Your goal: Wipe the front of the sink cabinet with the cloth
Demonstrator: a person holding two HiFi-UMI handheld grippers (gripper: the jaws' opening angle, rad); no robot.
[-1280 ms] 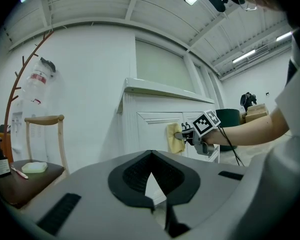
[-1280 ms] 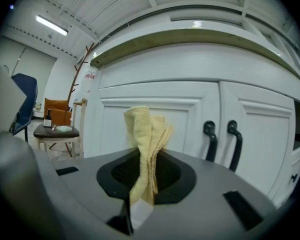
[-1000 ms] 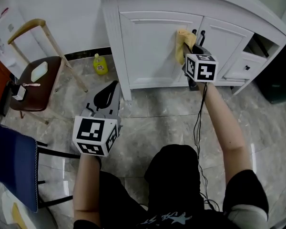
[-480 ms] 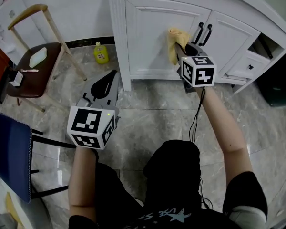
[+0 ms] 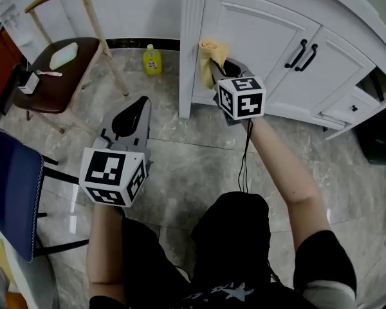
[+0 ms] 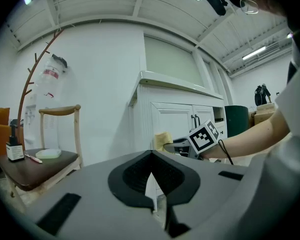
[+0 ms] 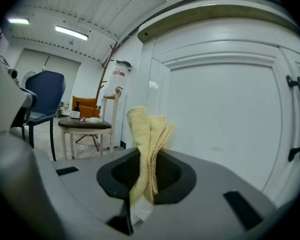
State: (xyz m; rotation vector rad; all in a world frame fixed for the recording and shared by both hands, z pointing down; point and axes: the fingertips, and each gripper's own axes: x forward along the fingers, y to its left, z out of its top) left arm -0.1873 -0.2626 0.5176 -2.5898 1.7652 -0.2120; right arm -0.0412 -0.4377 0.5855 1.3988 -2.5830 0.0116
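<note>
The white sink cabinet stands ahead, with two black handles where its doors meet. My right gripper is shut on a folded yellow cloth, which presses against the left door near the cabinet's left corner post. In the right gripper view the cloth sticks up between the jaws, close to the door panel. Low over the floor at the left, my left gripper is shut with nothing in it. In the left gripper view the cabinet and cloth lie ahead.
A wooden chair with small items on its brown seat stands at the far left. A yellow bottle sits on the floor by the wall. A blue chair is at my left side. An open drawer is at the cabinet's right.
My right gripper has carried the cloth leftward across the door, from beside the black handles to the left corner post. The left gripper has stayed low over the floor.
</note>
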